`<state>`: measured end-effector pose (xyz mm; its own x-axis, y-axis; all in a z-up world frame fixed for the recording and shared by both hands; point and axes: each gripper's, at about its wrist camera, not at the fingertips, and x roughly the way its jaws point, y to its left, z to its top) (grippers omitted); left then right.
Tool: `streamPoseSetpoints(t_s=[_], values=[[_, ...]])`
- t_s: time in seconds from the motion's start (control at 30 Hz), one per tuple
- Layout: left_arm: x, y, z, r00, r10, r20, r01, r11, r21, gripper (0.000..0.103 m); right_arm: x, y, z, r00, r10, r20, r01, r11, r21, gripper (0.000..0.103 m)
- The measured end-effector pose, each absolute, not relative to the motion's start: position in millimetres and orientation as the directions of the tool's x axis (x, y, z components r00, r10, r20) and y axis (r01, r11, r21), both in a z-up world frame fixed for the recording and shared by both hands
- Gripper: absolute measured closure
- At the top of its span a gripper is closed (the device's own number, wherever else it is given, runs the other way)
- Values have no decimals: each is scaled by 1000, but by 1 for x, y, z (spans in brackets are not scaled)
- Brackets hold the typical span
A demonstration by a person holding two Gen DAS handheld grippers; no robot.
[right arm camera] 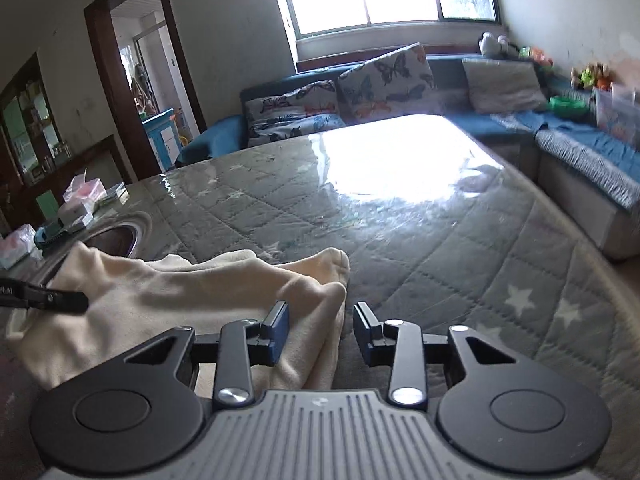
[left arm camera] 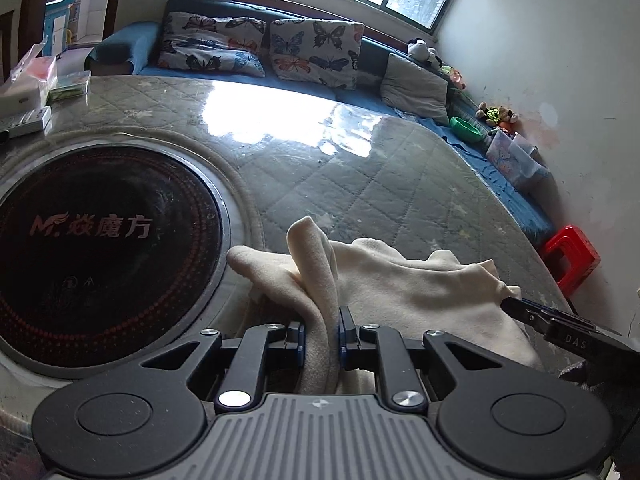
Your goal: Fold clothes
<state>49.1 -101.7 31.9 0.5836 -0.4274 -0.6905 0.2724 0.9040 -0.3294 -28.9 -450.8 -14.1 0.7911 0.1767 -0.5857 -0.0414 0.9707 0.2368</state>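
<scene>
Cream garment [left arm camera: 400, 280] lies bunched on the near part of the worktop [left arm camera: 320, 160], right in front of both my grippers. Fabric is soft, fleece-like, rumpled in several folds.

Left gripper [left arm camera: 322, 330]: fingers nearly together, pinching a raised ridge of the cream cloth between the blue pads. Cloth stands up above the pads in a loop and drapes away toward the far side. Grip looks firm; pads press on fabric on both sides.

Right gripper [right arm camera: 321, 330]: fingers parted, a clear gap between them. Left pad sits against the garment's [right arm camera: 180, 300] right edge; the cloth does not fill the gap, and the right pad is clear of it, over bare quilted cover. Nothing pinched. From the left wrist view, this gripper's [left arm camera: 516, 305] tip shows at the garment's right edge.

Worktop surface: grey quilted cover with white stars [right arm camera: 520, 296] under a glossy clear sheet, strong window glare toward the far edge. Round dark inset plate [left arm camera: 100, 248] with red lettering sits left of the garment; the cloth's left tip just overlaps its rim.

Far left corner of the worktop: small boxes and packets [left arm camera: 28, 92].
</scene>
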Motion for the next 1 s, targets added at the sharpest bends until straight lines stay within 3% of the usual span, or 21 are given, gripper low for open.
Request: streamPoseSetpoints(t_s=[0.13,0.17,0.2,0.23,0.3,0.67,1.0], values=[[48,-103,32,592,-414,-692,276,910,-308,87,-23,-452,-20,789,201,-580,-44,961,273,70],[48,-104,32,592,-411,-693,276,912,-305,87,-23,-452,-20,789,209,-579,-44,957,285,74],[49,-105,33,592,-410,-694,277,912,-303,87,-23,-452,-20,788,217,-577,-44,954,297,87],[49,-106,33,593,-409,-694,278,912,-300,87,-23,-452,-20,787,225,-575,-45,950,310,92],[47,-108,38,600,-410,-687,289,912,-292,87,-24,-453,-19,790,233,-567,-46,945,323,94],[61,-153,59,619,-450,-644,358,891,-278,87,-36,-467,33,874,137,-466,-31,973,228,96],[81,-198,45,584,-456,-672,397,882,-254,87,-26,-490,35,875,30,-483,53,986,157,96]])
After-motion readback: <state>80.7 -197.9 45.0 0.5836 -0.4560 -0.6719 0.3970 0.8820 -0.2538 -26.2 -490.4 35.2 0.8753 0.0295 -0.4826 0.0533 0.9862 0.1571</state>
